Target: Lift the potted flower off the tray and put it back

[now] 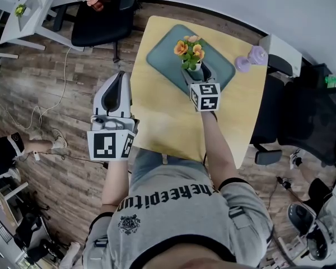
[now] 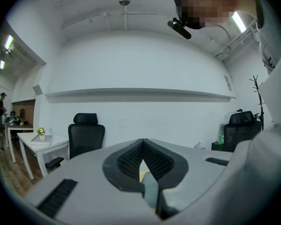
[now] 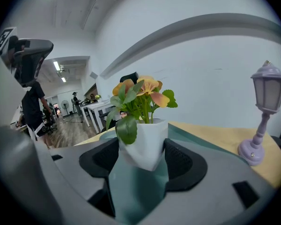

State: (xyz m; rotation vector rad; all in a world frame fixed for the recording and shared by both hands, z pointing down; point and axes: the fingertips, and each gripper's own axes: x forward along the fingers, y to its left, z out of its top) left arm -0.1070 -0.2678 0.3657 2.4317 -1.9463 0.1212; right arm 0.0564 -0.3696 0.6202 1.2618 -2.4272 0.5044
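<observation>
Cannot see base of potted flower (image 1: pixel 190 48) behind right gripper (image 1: pixel 197 72) in head view; cannot tell whether resting on tray (image 1: pixel 163 58).

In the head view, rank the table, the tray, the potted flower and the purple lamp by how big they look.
1. table, largest
2. tray
3. potted flower and purple lamp: they look about alike, so I won't rank them.

Bright, even light; fisheye edges dark, seemingly soft.
</observation>
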